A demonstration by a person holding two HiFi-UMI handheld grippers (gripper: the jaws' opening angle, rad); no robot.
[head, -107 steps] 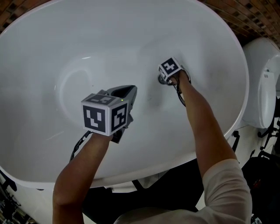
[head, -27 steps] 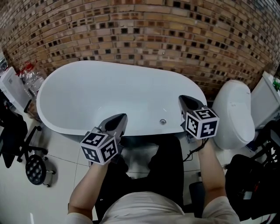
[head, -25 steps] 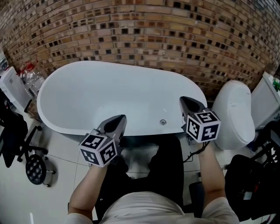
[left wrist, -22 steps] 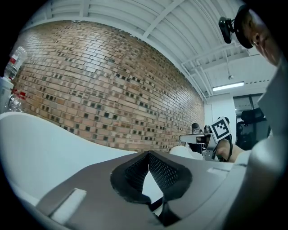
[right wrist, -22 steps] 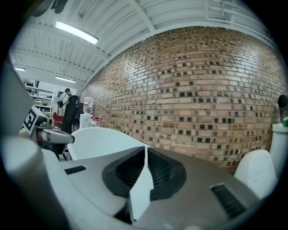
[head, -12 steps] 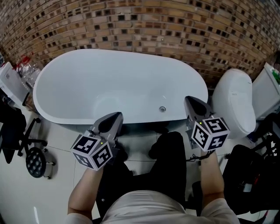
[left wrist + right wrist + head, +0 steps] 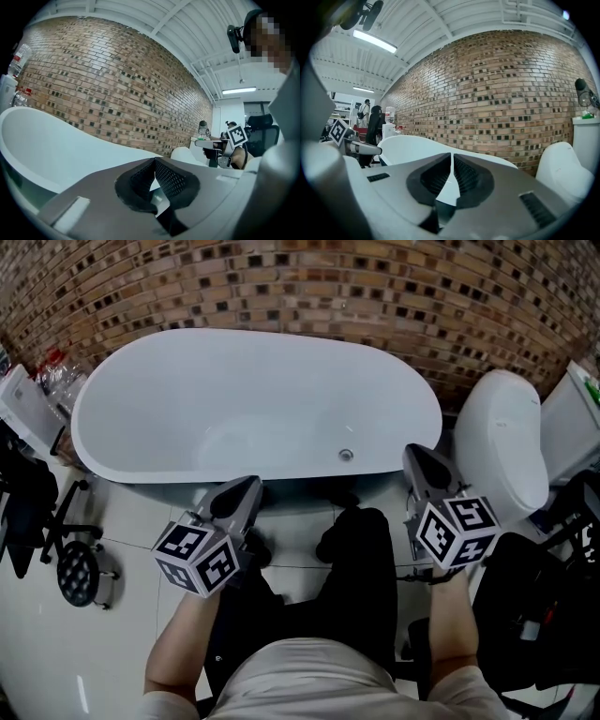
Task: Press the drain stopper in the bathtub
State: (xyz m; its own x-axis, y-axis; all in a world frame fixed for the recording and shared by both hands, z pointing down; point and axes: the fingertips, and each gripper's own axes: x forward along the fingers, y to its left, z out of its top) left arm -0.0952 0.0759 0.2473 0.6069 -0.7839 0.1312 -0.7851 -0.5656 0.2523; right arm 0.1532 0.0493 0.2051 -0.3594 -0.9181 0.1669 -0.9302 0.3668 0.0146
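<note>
The white oval bathtub (image 7: 253, 352) stands against the brick wall, and its small round drain stopper (image 7: 346, 455) shows on the tub floor near the right end. My left gripper (image 7: 249, 487) is held outside the tub, over its near rim, jaws shut and empty. My right gripper (image 7: 415, 454) hovers by the tub's right end, also shut with nothing in it. The left gripper view shows the tub rim (image 7: 42, 140) beyond my left gripper (image 7: 154, 164). In the right gripper view the tub (image 7: 417, 140) lies past my right gripper (image 7: 451, 159).
A white toilet (image 7: 506, 442) stands right of the tub. An office chair base (image 7: 75, 573) and dark gear sit at the left, with bottles (image 7: 56, 376) by the wall. A black bag (image 7: 534, 615) lies at the right. The person's dark trousers (image 7: 337, 587) fill the middle.
Earlier the right gripper was down in the tub at the drain stopper. Both grippers are now drawn back outside the tub, and the view has pulled away and shifted slightly over the last second.
</note>
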